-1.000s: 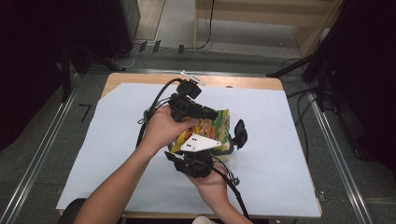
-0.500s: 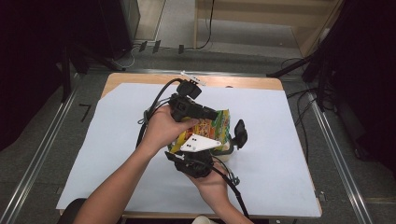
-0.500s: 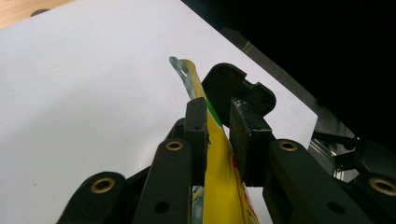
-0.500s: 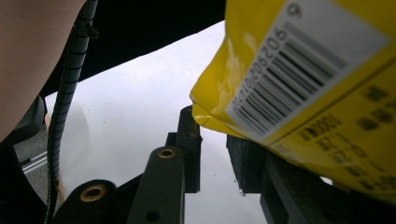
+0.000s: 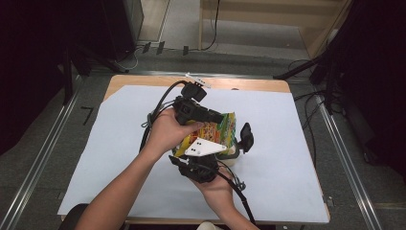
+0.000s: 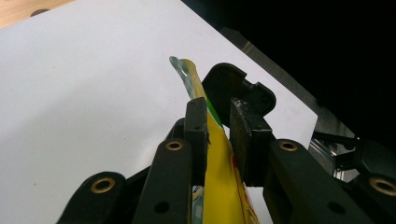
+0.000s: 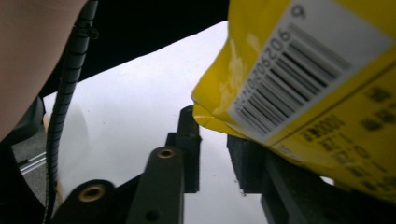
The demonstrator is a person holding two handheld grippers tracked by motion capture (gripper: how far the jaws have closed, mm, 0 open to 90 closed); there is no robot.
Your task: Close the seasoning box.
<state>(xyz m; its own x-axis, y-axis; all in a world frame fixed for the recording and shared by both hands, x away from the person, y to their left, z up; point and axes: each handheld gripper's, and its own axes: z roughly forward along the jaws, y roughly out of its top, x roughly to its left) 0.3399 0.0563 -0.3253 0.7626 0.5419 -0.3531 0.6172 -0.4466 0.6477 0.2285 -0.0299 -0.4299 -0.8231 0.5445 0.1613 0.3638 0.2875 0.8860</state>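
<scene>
Crinkly yellow foil packet (image 6: 219, 186) pinched flat between left jaws; right jaws spread.

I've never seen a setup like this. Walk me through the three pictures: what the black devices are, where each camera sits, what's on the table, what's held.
A person holds a hand-operated two-jaw gripper in each hand. The high view looks down on a table covered with white paper. There the left gripper and the right gripper meet at a yellow snack bag, raised off the paper. The other two pictures come from cameras riding on the grippers. In the left gripper view the jaws pinch the bag's edge. In the right gripper view the jaws stand apart with the bag's barcoded corner just above them, not clamped.
</scene>
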